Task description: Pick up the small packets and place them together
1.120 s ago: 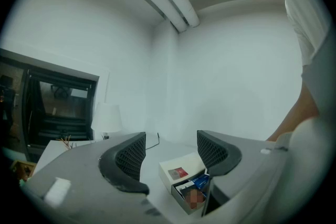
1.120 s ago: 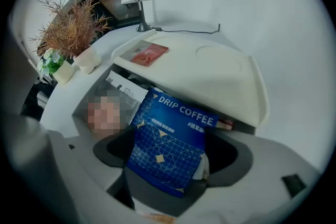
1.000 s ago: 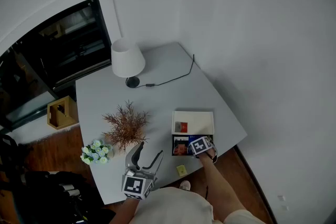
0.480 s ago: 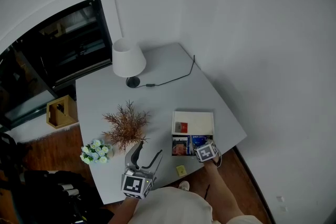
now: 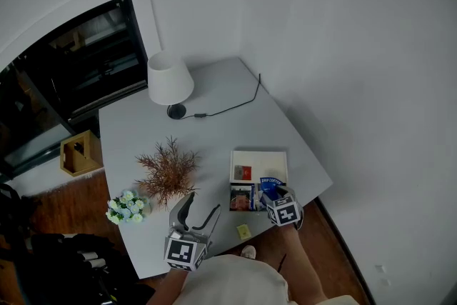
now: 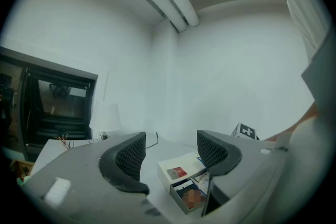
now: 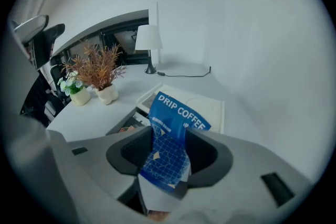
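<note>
My right gripper (image 7: 170, 152) is shut on a blue "DRIP COFFEE" packet (image 7: 176, 118), which stands up between the jaws. In the head view that gripper (image 5: 273, 195) holds the blue packet (image 5: 271, 185) just above the right end of a small open box (image 5: 243, 198) with more packets in it. The box's white lid (image 5: 268, 164) lies beyond it with a red packet (image 5: 243, 172) on it. A small yellow packet (image 5: 244, 231) lies alone near the table's front edge. My left gripper (image 5: 196, 212) hovers open and empty at the front left; its own view shows the box (image 6: 187, 195) and the red packet (image 6: 177, 172).
A white lamp (image 5: 170, 78) with a black cable (image 5: 228, 107) stands at the back of the grey table (image 5: 214, 132). A dried plant in a white pot (image 5: 169, 171) and a small flower bunch (image 5: 126, 207) sit at the left. The table's right edge runs close to the box.
The right gripper has closed on the blue packet in the box and drawn back toward me, lifting the packet. The left gripper has stayed put.
</note>
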A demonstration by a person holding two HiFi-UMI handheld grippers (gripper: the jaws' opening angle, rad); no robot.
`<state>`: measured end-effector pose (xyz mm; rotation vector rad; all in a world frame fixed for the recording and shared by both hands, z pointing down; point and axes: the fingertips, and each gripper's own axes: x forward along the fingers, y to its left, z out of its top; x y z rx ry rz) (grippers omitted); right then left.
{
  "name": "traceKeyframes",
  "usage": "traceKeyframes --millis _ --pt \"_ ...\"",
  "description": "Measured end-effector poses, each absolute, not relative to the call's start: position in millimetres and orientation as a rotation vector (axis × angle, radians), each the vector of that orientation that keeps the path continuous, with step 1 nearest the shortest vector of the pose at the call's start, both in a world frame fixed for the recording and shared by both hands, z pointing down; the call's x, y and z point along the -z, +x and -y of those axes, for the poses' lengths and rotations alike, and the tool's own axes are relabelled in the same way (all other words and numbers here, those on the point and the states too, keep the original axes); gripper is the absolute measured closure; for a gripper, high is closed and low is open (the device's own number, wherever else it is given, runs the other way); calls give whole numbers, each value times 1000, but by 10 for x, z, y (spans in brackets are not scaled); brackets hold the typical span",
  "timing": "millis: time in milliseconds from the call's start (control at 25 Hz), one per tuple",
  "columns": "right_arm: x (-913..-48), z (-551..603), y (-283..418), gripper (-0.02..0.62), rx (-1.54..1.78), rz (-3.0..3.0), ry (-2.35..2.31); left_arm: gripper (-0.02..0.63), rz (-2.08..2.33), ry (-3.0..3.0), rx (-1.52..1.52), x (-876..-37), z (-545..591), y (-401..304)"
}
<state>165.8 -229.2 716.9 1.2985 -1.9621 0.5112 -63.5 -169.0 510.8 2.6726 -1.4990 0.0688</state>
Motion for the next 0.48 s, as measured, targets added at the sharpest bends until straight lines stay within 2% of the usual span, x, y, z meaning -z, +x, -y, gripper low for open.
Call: traceKeyframes --millis 280,480 --pt "-7157 2928 1869 377 -453 1909 1305 308 1513 2659 -73 -5115 1665 -638" --pt "-7420 3172 1937 373 -562 1855 1269 308 1540 2643 -80 -5109 1665 -686"
